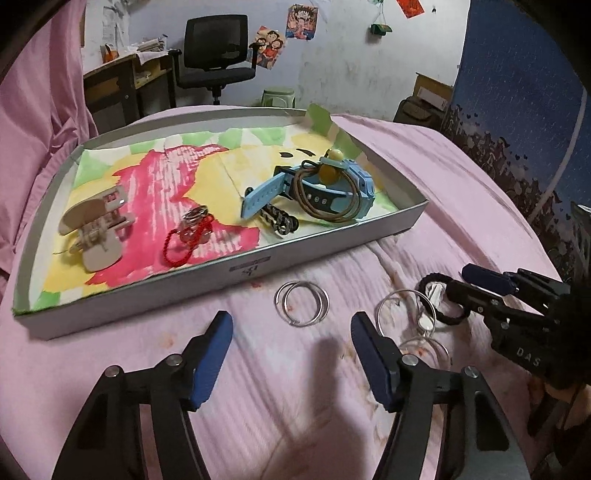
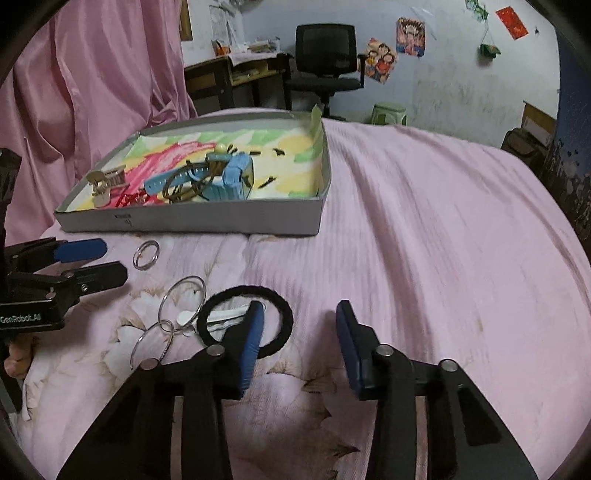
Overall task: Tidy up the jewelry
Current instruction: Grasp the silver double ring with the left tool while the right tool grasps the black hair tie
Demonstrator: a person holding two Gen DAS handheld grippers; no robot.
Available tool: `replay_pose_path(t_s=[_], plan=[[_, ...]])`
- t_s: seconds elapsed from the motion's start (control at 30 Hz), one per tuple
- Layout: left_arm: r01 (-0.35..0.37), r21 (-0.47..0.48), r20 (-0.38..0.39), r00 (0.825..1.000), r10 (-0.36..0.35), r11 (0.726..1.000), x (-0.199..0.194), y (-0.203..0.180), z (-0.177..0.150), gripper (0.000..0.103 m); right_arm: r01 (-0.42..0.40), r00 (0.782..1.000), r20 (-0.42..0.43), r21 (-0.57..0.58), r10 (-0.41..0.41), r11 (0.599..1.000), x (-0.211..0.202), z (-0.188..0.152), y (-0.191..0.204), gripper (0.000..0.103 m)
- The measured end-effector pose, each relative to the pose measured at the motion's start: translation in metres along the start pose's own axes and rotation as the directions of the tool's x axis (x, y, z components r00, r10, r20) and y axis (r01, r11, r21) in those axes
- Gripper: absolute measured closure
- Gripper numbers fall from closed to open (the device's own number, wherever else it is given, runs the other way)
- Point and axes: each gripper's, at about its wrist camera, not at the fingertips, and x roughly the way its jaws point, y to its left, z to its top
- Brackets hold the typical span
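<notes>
Just ahead of left tongs: rings

Pink bedspread, pink curtain, black office chair, wooden desk, cartoon posters on wall, green stool

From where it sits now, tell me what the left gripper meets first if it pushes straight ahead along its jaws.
Probably the pair of silver rings lying on the pink bedspread, just ahead of the left gripper and between its open jaws. Past them stands the near wall of the cardboard tray. Depth is unclear; it might pass over the rings.
</notes>
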Motion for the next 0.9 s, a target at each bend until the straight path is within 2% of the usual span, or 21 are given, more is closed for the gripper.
replay_pose_path(t_s=[0.3,0.4,0.47,0.53,0.7,0.9], plan=[[-0.025,0.017,-0.046,0.999,0.026,1.0,0.019,-0.006,0.008,0.053,-0.021,0.999,-0.025,0.0,0.021,1.0,0.01,0.001,0.003,0.076],[-0.021,0.026,-0.055,0.998,0.023,0.999,0.021,-0.008,0.008,0.06,-0.029,0.999,-0.035,0.005,0.029,1.0,0.012,0.001,0.001,0.077],[-0.002,0.03,-0.059,0.998,0.004,1.0,0.022,-0.009,0.008,0.069,-0.038,0.998,-0.042,0.011,0.038,0.999,0.014,0.001,0.001,0.077],[0.005,0.032,-0.063,0.998,-0.003,0.999,0.023,-0.01,0.008,0.074,-0.043,0.998,-0.044,0.018,0.044,0.999,0.015,0.0,0.0,0.077],[0.011,0.033,-0.06,0.998,-0.009,0.999,0.023,-0.01,0.008,0.075,-0.044,0.998,-0.04,0.02,0.045,0.999,0.015,-0.001,0.0,0.09],[0.028,0.023,-0.035,0.999,-0.028,0.999,0.016,-0.008,0.006,0.075,-0.042,0.999,-0.027,0.028,0.042,0.999,0.012,-0.003,-0.001,0.097]])
